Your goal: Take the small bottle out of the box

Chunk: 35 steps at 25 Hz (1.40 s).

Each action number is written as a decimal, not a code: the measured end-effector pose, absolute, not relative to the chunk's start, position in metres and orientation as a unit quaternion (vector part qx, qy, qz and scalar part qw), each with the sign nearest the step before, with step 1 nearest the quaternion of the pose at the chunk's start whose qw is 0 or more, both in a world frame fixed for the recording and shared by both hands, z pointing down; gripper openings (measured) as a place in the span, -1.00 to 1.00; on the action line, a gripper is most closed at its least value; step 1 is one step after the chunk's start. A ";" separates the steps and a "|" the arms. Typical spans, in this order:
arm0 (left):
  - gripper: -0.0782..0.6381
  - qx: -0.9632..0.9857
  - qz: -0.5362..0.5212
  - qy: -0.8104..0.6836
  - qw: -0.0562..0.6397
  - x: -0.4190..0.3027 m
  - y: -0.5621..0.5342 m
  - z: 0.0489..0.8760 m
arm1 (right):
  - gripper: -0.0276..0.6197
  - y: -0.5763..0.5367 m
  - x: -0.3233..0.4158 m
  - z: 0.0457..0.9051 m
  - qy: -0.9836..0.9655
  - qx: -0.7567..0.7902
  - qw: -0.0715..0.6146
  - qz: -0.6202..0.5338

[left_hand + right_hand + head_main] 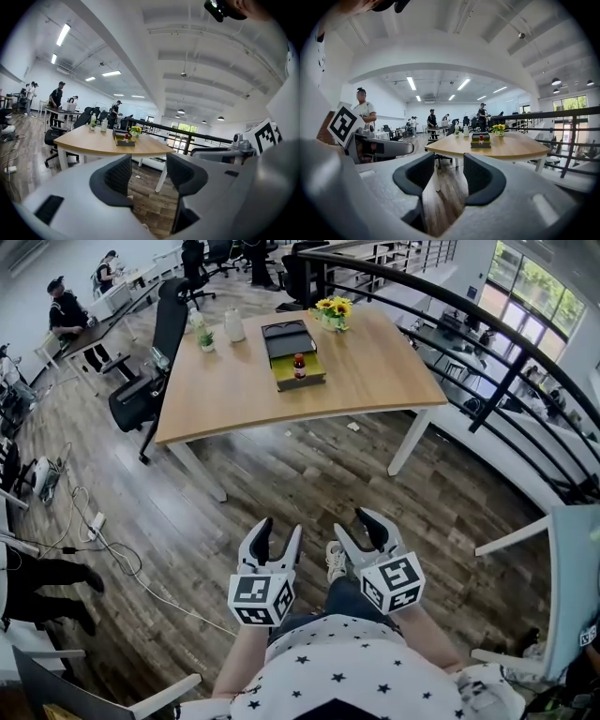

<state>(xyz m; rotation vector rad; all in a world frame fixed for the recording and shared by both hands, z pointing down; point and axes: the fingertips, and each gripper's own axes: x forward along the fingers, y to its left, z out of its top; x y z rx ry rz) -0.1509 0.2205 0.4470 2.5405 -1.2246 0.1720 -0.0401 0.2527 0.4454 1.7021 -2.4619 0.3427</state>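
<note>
A small bottle (299, 365) with a red cap stands in an olive box (302, 382) on the wooden table (375, 371), far ahead of me. A black tray (286, 337) lies just behind the box. Both grippers hang low over the floor, close to the person's body and well short of the table. My left gripper (279, 529) is open with nothing between its jaws, and so is my right gripper (359, 524). The right gripper view shows the bottle (481, 138) and box (481, 144) small beyond the open right gripper (448, 176). In the left gripper view they appear as bottle (125, 136) and box (125, 142) past the open left gripper (149, 176).
Yellow flowers (335, 310), a white jar (233, 326) and a small potted plant (205, 338) stand on the table's far side. A black office chair (141, 390) sits at its left. A black railing (469, 324) runs along the right. Cables (94, 521) lie on the floor at left.
</note>
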 end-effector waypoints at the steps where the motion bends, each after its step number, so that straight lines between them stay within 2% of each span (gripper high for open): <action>1: -0.19 0.888 0.059 -0.428 0.157 -0.148 0.211 0.447 | -0.37 0.242 -0.037 0.445 -0.815 0.565 0.063 0.113; 20: -0.18 0.878 0.052 -0.447 0.160 -0.074 0.019 0.428 | -0.36 0.043 0.038 0.424 -0.833 0.538 0.075 0.103; 35: -0.18 0.863 0.038 -0.476 0.168 -0.031 -0.070 0.428 | -0.36 -0.053 0.079 0.422 -0.853 0.506 0.082 0.097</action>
